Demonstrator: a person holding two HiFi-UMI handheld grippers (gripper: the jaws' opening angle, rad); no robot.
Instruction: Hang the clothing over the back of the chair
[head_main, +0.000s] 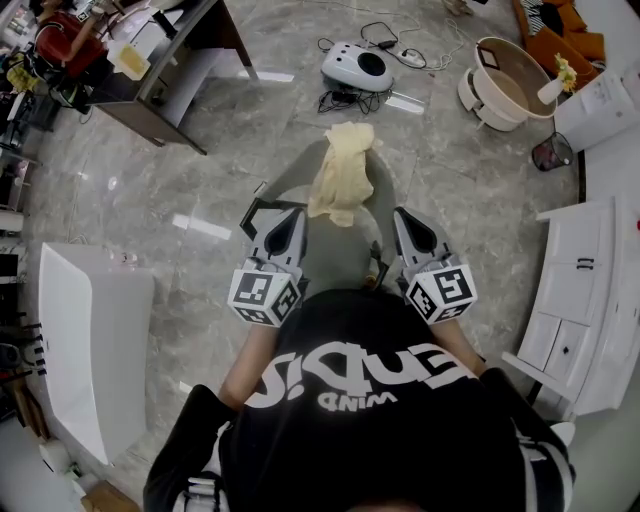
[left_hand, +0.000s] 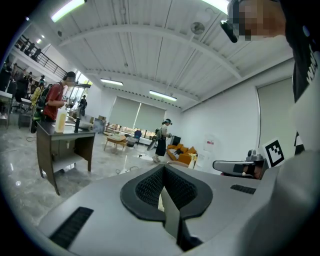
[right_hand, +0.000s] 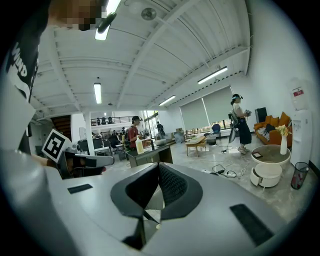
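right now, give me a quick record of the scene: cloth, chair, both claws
cloth: yellow, bunched on the far part of the chair
chair: grey, between the two claws
left claw: shut, empty, to the left of the cloth, not touching it
right claw: shut, empty, to the right of the cloth, not touching it
over the back: cannot tell from this angle

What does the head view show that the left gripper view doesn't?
Only the head view plainly shows the yellow clothing on the grey chair, with the left tool and right tool on either side of it. Only the left gripper view shows the ceiling lights and the left tool's jaws together. Both show the desk and the person in red.
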